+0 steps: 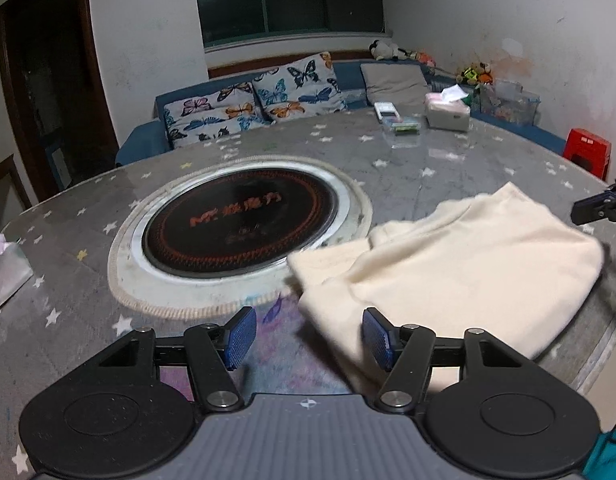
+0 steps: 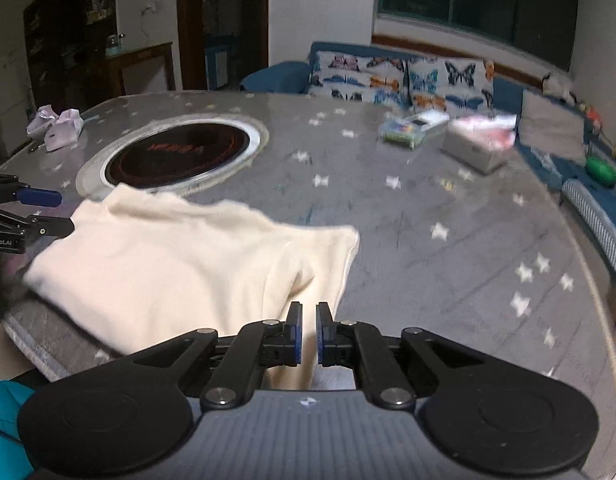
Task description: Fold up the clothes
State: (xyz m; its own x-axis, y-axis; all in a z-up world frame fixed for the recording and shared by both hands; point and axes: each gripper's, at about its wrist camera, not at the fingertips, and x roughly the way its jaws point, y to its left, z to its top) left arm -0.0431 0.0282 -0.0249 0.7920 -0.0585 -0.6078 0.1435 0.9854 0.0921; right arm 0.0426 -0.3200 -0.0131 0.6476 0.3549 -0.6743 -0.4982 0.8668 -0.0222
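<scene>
A cream garment (image 1: 460,264) lies partly folded on the grey star-patterned table, near its front edge; it also shows in the right wrist view (image 2: 163,264). My left gripper (image 1: 308,338) is open, its blue pads wide apart, with the garment's near left edge between and just ahead of them. My right gripper (image 2: 308,332) is shut on a fold of the garment's right corner, cloth running between the pads. The right gripper shows at the far right of the left view (image 1: 600,206), and the left gripper at the far left of the right view (image 2: 27,216).
A round black induction hob (image 1: 243,224) is set in the table (image 1: 448,168) behind the garment. A tissue box (image 1: 448,110), a remote and a small clear box stand at the back. Another tissue pack (image 1: 5,272) lies at the left. A sofa with butterfly cushions (image 1: 251,108) stands behind.
</scene>
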